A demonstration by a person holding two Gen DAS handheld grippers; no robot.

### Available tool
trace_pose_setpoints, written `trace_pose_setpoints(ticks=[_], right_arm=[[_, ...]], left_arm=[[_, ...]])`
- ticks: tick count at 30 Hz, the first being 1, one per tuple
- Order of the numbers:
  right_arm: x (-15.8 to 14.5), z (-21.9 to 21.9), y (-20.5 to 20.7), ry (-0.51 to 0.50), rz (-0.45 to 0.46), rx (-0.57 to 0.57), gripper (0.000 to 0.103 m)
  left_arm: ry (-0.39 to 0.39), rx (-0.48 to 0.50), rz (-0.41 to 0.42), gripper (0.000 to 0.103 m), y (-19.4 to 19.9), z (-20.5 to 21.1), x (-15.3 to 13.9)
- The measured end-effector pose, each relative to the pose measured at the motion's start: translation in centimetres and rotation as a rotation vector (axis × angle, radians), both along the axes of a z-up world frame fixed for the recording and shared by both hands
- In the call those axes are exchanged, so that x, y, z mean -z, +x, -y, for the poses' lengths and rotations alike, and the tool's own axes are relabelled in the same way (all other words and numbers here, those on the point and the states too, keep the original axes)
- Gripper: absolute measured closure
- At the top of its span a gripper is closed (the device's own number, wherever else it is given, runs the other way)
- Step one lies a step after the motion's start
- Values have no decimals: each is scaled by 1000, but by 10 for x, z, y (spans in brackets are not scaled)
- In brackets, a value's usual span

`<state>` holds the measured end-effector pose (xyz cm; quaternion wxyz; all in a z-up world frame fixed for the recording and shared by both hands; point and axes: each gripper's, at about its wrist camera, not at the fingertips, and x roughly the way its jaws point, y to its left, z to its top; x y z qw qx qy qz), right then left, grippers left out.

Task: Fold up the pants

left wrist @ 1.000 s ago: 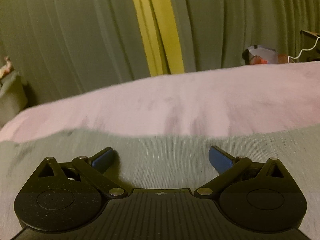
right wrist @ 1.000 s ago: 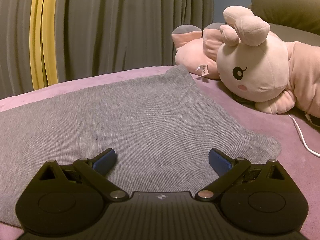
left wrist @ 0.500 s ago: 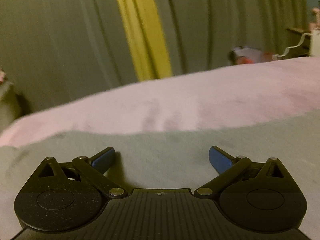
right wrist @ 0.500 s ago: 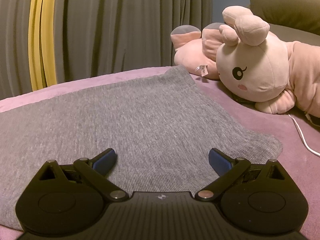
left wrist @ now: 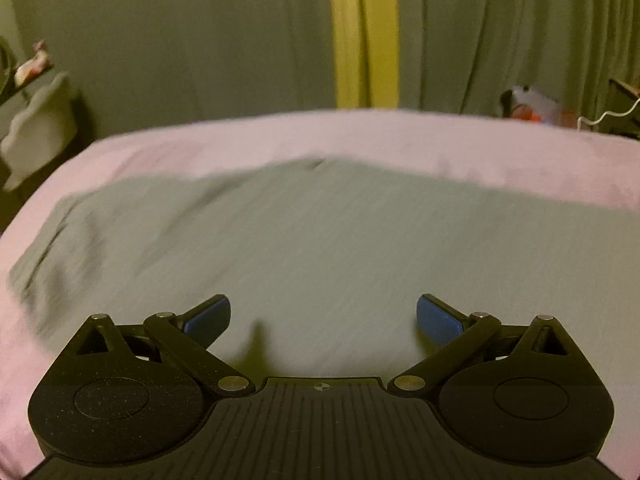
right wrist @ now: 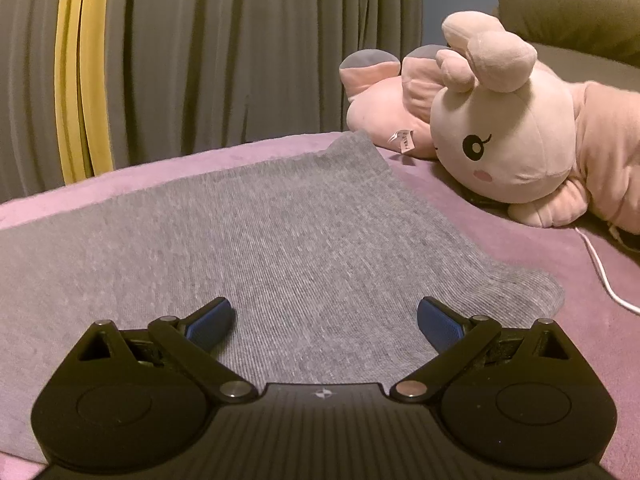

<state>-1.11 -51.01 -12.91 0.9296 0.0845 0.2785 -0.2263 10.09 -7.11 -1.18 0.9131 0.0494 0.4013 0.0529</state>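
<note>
Grey ribbed pants point(right wrist: 248, 240) lie flat on a pink bed cover point(right wrist: 500, 248). In the right wrist view their right end with a rounded corner lies near the plush rabbit. In the left wrist view the pants point(left wrist: 320, 240) spread across the bed, blurred, with a wrinkled left end. My left gripper point(left wrist: 323, 320) is open and empty just above the cloth. My right gripper point(right wrist: 325, 322) is open and empty above the pants' near edge.
A pink plush rabbit point(right wrist: 512, 128) lies on the bed at the right, with a white cable point(right wrist: 600, 268) beside it. Grey curtains with a yellow stripe point(left wrist: 364, 32) hang behind the bed. A small toy point(left wrist: 528, 106) sits at the far right edge.
The left gripper has pulled back and swung, so much more of the pants and their left end now show. The right gripper has barely moved.
</note>
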Motion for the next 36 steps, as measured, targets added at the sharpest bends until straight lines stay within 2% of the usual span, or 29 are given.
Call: trace_pose_setpoints(ticks=[2, 4, 6, 7, 10, 11, 12, 13, 15, 17, 20, 22, 25, 30, 33, 36], right_arm=[[-10, 9, -10, 71, 34, 12, 4], [-21, 24, -29, 185, 113, 70, 4], [-29, 41, -47, 278, 185, 139, 4], [-31, 52, -59, 348, 227, 187, 4], [-25, 78, -85, 524, 292, 290, 5], [-19, 87, -94, 590, 310, 321, 7], [-14, 93, -100, 644, 325, 339, 14], [-8, 99, -108, 702, 348, 364, 23], [0, 108, -120, 777, 406, 402, 33], [6, 118, -125, 847, 451, 420, 39], [16, 126, -123, 911, 484, 415, 53], [20, 131, -117, 918, 478, 411, 60], [22, 132, -109, 911, 474, 396, 60], [20, 137, -89, 883, 437, 349, 61], [25, 140, -79, 880, 420, 335, 85], [26, 138, -76, 843, 409, 332, 85]], left_arm=[[15, -31, 13, 0, -18, -23, 3], [26, -96, 26, 0, -29, -44, 7], [-97, -197, 15, 0, -27, -66, 10], [-225, -250, 13, 0, -25, -80, 11], [-488, -436, 19, 0, -31, -108, 26], [-540, -497, 18, 0, -35, -113, 35], [-556, -529, 16, 0, -42, -116, 40], [-542, -532, 21, 0, -42, -114, 43], [-474, -496, 24, 0, -43, -105, 40], [-399, -445, 18, 0, -40, -94, 38], [-348, -429, -10, 0, -38, -90, 44], [-344, -440, -17, 0, -31, -90, 46], [-326, -440, -21, 0, -21, -85, 51], [-265, -431, -21, 0, -31, -78, 51], [-260, -430, -22, 0, -32, -79, 49], [-269, -415, -33, 0, -33, -80, 41]])
